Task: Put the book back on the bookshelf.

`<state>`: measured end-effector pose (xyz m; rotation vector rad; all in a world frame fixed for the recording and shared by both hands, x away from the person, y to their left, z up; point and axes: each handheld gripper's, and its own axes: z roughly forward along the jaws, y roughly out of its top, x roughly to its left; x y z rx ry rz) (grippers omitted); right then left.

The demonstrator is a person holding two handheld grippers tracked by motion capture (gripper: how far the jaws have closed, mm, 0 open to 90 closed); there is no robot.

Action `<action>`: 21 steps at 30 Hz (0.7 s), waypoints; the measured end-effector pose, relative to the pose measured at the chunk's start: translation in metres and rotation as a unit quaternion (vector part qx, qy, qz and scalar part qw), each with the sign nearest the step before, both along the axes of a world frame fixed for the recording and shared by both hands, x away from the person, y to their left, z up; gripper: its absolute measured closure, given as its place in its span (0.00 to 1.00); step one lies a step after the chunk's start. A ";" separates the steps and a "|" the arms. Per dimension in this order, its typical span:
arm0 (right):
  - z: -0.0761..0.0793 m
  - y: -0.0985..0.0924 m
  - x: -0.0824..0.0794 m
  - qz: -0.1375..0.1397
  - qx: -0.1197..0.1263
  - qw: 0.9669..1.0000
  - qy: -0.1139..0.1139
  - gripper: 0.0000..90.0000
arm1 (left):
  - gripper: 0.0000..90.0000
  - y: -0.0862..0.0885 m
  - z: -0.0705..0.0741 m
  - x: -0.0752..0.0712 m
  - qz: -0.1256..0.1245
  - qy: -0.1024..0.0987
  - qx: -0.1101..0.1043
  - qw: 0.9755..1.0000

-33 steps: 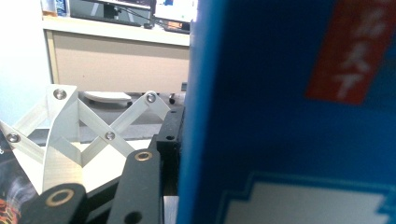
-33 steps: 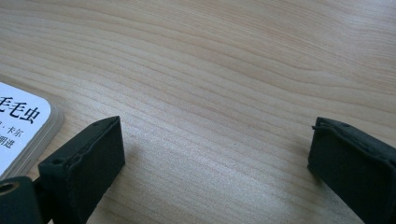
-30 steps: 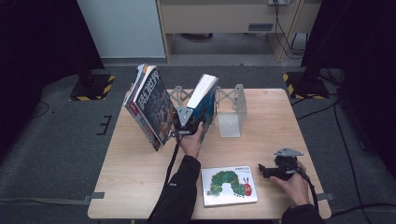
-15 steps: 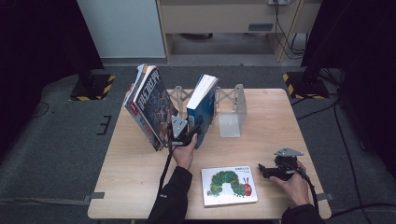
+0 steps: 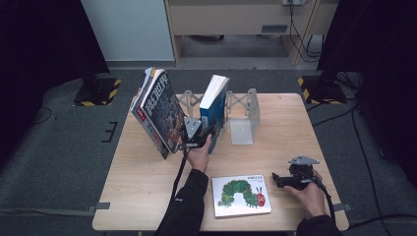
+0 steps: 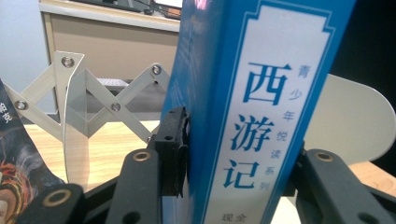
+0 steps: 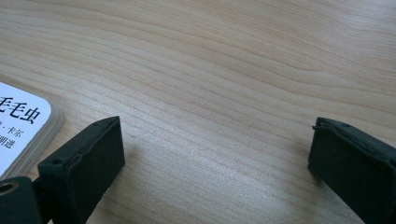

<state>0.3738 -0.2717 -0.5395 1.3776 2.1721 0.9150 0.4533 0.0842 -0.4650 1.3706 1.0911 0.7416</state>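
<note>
While the left gripper point(image 5: 204, 139) pinches the blue book point(image 5: 215, 105) upright in the rack point(image 5: 244, 114) near the tabletop's far edge, right gripper point(image 5: 276, 180) rests, jaws spread. Next: release without toppling it.

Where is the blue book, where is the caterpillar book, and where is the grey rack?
blue book point(image 6: 261, 116), left gripper view, on its spine.
caterpillar book point(image 5: 241, 195), high view, on its front cover.
grey rack point(image 5: 244, 115), high view, on its right end plate.
</note>
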 end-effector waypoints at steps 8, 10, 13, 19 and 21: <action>0.000 0.000 0.000 0.001 0.001 1.000 0.002 0.04 | 0.65 0.009 0.001 -0.004 0.001 0.005 0.004 1.000; 0.000 0.000 0.000 0.000 0.001 1.000 0.003 0.04 | 0.65 0.014 0.000 -0.006 -0.009 0.007 -0.005 1.000; 0.000 0.000 0.000 0.000 0.001 1.000 0.003 0.04 | 0.65 0.012 0.001 -0.010 -0.011 0.006 0.002 1.000; 0.000 0.001 0.000 0.000 0.001 1.000 0.001 0.04 | 0.66 0.012 0.001 -0.019 -0.001 0.005 0.003 1.000; 0.000 0.001 0.000 0.000 0.001 1.000 0.001 0.04 | 0.66 0.012 0.001 -0.020 0.004 0.003 0.006 1.000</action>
